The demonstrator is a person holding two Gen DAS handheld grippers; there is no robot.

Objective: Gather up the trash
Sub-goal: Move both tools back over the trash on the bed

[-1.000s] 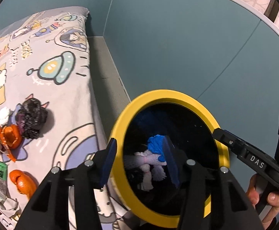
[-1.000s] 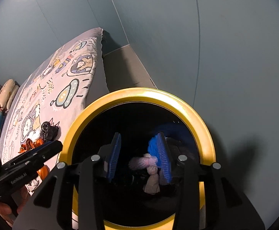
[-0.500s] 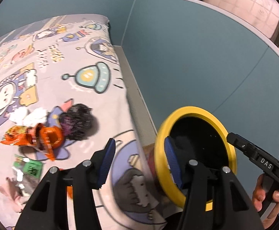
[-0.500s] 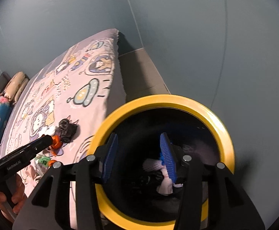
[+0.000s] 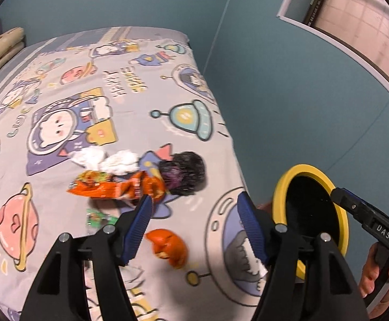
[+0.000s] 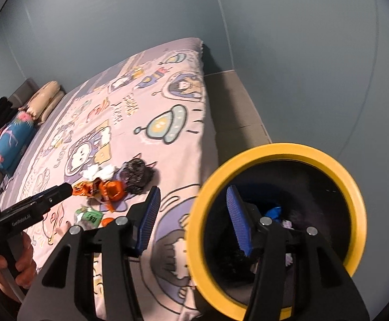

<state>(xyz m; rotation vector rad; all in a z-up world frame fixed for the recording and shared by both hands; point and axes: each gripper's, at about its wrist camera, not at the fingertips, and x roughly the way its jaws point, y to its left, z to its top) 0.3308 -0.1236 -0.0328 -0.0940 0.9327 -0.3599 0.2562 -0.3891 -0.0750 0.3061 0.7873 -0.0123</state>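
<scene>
A yellow-rimmed black trash bin (image 5: 280, 200) (image 6: 274, 152) stands beside the bed, with blue and pale scraps inside. Trash lies on the cartoon bedsheet (image 5: 60, 101): an orange snack wrapper (image 5: 100, 187) (image 6: 87, 187), white tissues (image 5: 119, 160), a black crumpled wad (image 5: 183, 171) (image 6: 137, 172), an orange peel (image 5: 170, 246) and a green packet (image 6: 88, 216). My left gripper (image 5: 194, 227) is open and empty above the peel. My right gripper (image 6: 191, 219) is open and empty at the bin's left rim.
Blue-grey walls (image 5: 274, 93) close in behind the bed and bin. A grey floor strip (image 6: 237, 101) runs between the bed and the wall. Pillows (image 6: 44, 99) lie at the far end of the bed. A window (image 5: 354, 21) is at the upper right.
Both grippers have swung away from over the bin toward the bed. The left one has moved over the trash pile. Both have stayed open and empty.
</scene>
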